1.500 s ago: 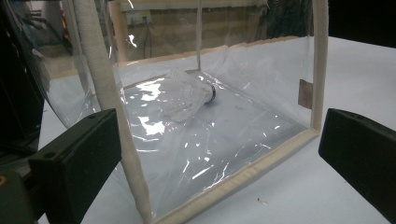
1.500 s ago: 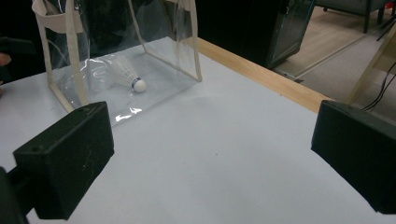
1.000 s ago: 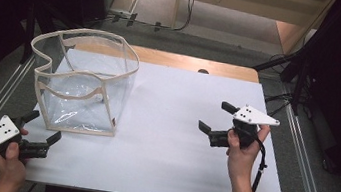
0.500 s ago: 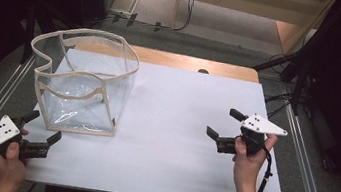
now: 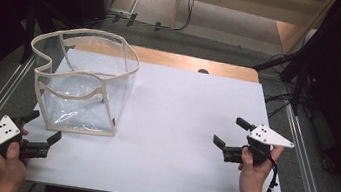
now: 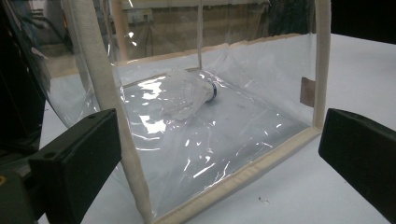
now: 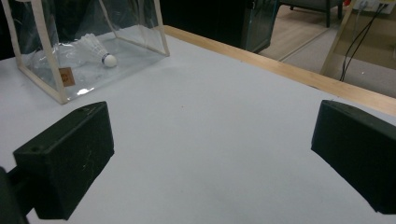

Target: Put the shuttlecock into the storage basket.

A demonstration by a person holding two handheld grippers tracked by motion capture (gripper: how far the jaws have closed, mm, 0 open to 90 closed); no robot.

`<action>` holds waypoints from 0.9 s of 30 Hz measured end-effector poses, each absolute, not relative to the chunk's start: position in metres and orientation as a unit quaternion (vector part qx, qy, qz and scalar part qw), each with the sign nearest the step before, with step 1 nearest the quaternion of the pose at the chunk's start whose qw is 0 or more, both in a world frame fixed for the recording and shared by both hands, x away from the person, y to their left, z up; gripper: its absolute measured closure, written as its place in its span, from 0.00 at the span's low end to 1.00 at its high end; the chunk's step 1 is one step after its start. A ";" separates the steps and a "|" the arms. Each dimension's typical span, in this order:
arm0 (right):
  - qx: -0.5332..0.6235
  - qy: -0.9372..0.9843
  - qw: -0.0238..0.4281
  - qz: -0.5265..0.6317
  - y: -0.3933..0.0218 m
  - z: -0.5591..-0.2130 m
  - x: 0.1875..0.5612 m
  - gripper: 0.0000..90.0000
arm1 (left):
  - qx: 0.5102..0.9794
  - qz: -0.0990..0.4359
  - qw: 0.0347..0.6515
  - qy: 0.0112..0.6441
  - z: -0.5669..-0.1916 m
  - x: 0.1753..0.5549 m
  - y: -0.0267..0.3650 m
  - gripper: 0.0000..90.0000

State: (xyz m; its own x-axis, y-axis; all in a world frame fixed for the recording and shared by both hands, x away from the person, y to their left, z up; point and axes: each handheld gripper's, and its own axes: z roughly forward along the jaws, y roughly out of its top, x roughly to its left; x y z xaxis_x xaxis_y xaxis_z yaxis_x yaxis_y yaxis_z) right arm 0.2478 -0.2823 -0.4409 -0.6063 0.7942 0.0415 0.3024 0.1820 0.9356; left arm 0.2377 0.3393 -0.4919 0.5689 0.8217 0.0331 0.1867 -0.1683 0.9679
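Note:
A clear plastic box-bag with beige trim (image 5: 84, 84) stands open-topped on the left of the white table (image 5: 182, 103). A white shuttlecock (image 6: 187, 93) lies on its side inside it, its cork (image 7: 109, 59) visible through the wall. My left gripper (image 5: 44, 127) sits at the bag's near left corner, open, jaws either side of the corner seam (image 6: 219, 140) without touching it. My right gripper (image 5: 229, 131) is held over the table's right side, open and holding nothing, pointing left toward the bag (image 7: 210, 140).
A wooden strip (image 5: 188, 62) runs along the table's far edge. Metal rails (image 5: 303, 145) flank both sides. Dark stands and cables (image 5: 303, 69) are beyond the right rail. A bare white surface lies between the bag and the right gripper.
My right gripper has drifted a little to the right and toward the near edge, still open. The left gripper and the bag have not moved.

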 end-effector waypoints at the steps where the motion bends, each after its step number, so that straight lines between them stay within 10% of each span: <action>1: 0.375 0.731 0.236 0.518 -0.284 -0.443 0.247 0.00 | 0.705 0.296 0.537 0.358 -0.492 0.238 0.339 0.00; 27: 0.407 0.716 0.239 0.514 -0.330 -0.480 0.215 0.00 | 0.705 0.296 0.536 0.358 -0.492 0.237 0.339 0.00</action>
